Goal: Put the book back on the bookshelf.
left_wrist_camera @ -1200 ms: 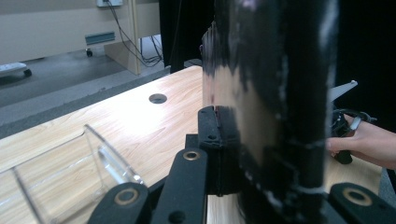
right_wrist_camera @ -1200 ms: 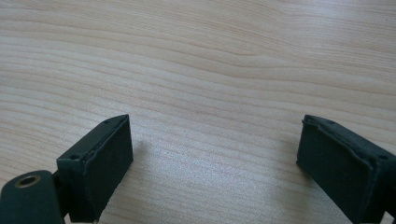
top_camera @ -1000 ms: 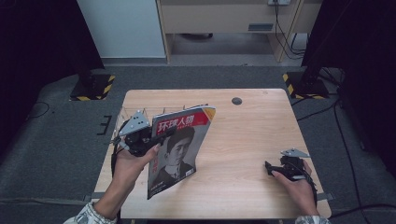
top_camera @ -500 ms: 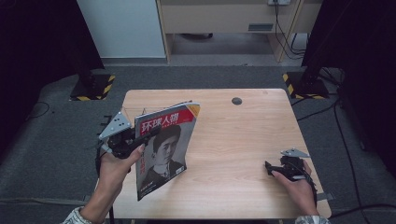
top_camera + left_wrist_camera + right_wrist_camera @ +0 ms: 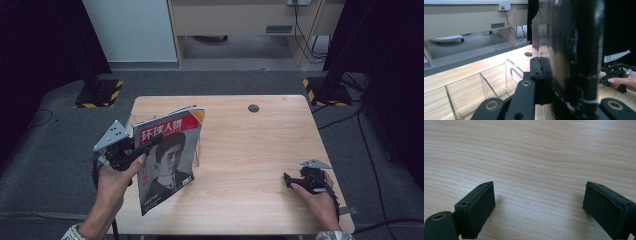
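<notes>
The magazine (image 5: 167, 162) is being carried, clamped in the left claw (image 5: 142, 147), toward the clear holder (image 5: 484, 85), where careful lowering is being called for, while the right claw (image 5: 292, 181) is being rested open on the surface (image 5: 250, 150).

A lab or studio recording bay: a bare wooden surface (image 5: 260, 150) stands on grey carpet (image 5: 50, 150), flanked by black curtains (image 5: 45, 45) and stand bases with hazard tape (image 5: 100, 93), and cables (image 5: 305, 35) run to a wall socket (image 5: 504, 6).
</notes>
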